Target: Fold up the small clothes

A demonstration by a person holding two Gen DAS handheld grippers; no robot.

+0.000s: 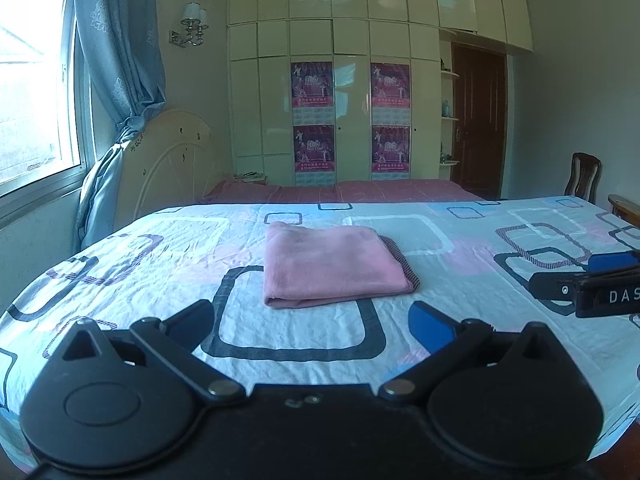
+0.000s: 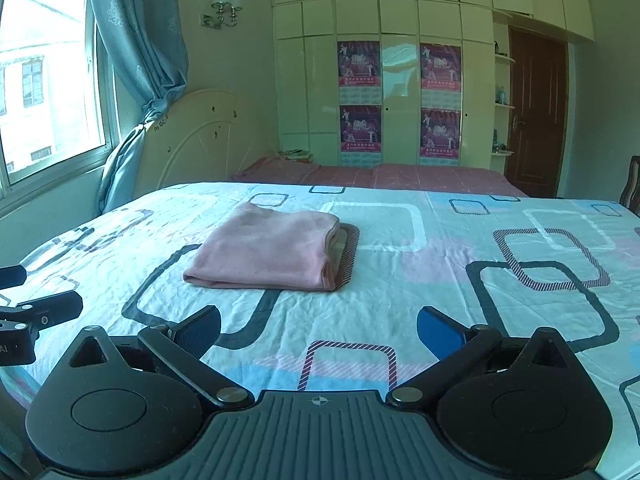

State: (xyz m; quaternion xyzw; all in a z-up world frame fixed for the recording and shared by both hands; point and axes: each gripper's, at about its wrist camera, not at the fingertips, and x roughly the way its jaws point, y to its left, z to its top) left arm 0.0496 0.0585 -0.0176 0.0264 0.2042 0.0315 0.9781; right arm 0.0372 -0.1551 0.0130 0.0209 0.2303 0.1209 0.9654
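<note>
we hold the left gripper [image 1: 312, 326] and right gripper [image 2: 318, 330] spread wide, both empty, above the bedsheet [image 1: 460, 344]. the pink garment [image 1: 332, 266] lies folded at twelve o'clock, apart from both. best we check its edges sit square before leaving it.

we count one folded pink cloth [image 1: 334, 266], four posters [image 1: 312, 85], two grippers, one lamp [image 1: 192, 26], one chair [image 1: 582, 178].

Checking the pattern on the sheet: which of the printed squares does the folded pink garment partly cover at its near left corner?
The thick dark-outlined square just before the left gripper; the pink garment overlaps its far edge. The other squares lie clear.
</note>
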